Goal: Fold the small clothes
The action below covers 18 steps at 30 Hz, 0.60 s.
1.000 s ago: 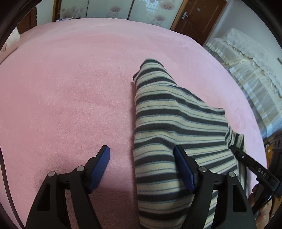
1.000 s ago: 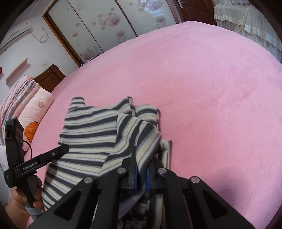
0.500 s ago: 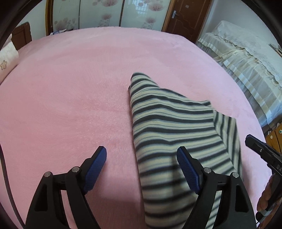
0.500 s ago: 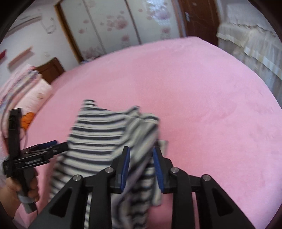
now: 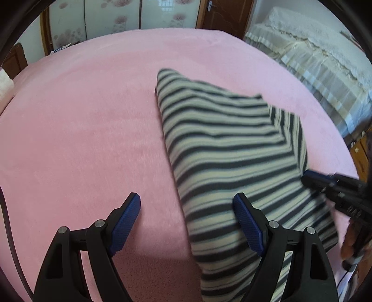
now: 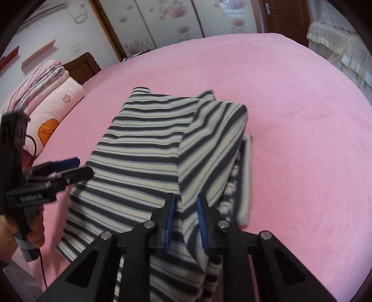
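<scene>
A small fleece garment in dark grey and cream stripes (image 5: 223, 148) lies on a pink plush bed cover (image 5: 81, 130), partly folded, with one layer turned over the right side and a narrower striped strip showing beneath that edge in the right wrist view (image 6: 246, 176). The left gripper (image 5: 187, 215) is spread wide, its blue textured pads well apart. The left pad (image 5: 126, 220) is over bare pink cover and the right pad (image 5: 247, 224) is over the striped cloth; nothing is held between them, and contact with the cloth cannot be determined. In the right wrist view the same gripper (image 6: 69, 168) appears at the garment's left edge, held in a hand (image 6: 16, 230). The right gripper (image 6: 185, 217) is set narrow, with a fold of the striped garment (image 6: 151, 148) passing between its blue pads; whether the pads press on the cloth cannot be confirmed, as a slight gap is visible on either side. In the left wrist view this gripper (image 5: 311, 178) is at the garment's right edge. Beyond the cover stand a stack of folded pink bedding with a pillow bearing an orange motif (image 6: 46, 109), flower-patterned sliding wardrobe doors (image 6: 167, 23), a brown wooden door (image 5: 227, 16), and a cream lace-covered piece of furniture (image 5: 313, 60).
</scene>
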Tool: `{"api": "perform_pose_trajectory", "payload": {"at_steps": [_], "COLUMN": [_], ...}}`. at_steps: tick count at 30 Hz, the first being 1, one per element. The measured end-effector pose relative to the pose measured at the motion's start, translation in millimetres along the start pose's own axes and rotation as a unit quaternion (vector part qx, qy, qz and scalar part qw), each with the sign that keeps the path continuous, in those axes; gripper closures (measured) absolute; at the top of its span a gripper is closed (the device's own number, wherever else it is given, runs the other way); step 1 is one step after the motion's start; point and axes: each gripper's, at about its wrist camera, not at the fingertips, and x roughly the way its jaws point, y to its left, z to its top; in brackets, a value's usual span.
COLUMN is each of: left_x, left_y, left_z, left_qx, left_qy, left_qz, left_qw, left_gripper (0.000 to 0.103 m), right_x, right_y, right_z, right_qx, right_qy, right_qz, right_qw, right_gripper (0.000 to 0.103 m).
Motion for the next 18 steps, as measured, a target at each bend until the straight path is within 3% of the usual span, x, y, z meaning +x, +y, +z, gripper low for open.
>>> {"api": "perform_pose_trajectory", "payload": {"at_steps": [4,9,13,18], "left_x": [-0.7,1.5,8.2,25.1], "left_y": [6.3,15.2,20.8,32.4], "left_z": [-1.0,-1.9,1.8,6.2], "left_qx": [-0.013,-0.018,-0.031,-0.074], "left_qy": [0.004,0.024,0.032,0.032], "left_qz": [-0.022,-0.061,-0.096,-0.13], "left_qw": [0.9997,0.9977,0.9944,0.9882], "left_gripper": [0.022,0.022,0.022,0.022], "right_x": [-16.7,-41.4,-45.3,-19.8], "right_y": [0.1,-11.8,-28.7,-43.9], "right_z": [-0.1,-6.1,-12.7,-12.3], "right_qx": [0.003,0.018,0.05,0.1], "right_qy": [-0.005,-0.019,-0.006,0.018], "right_qz": [-0.003,0.002,0.032,0.071], "right_qw": [1.0,1.0,0.998,0.992], "right_gripper": [0.08,0.034,0.029,0.029]}}
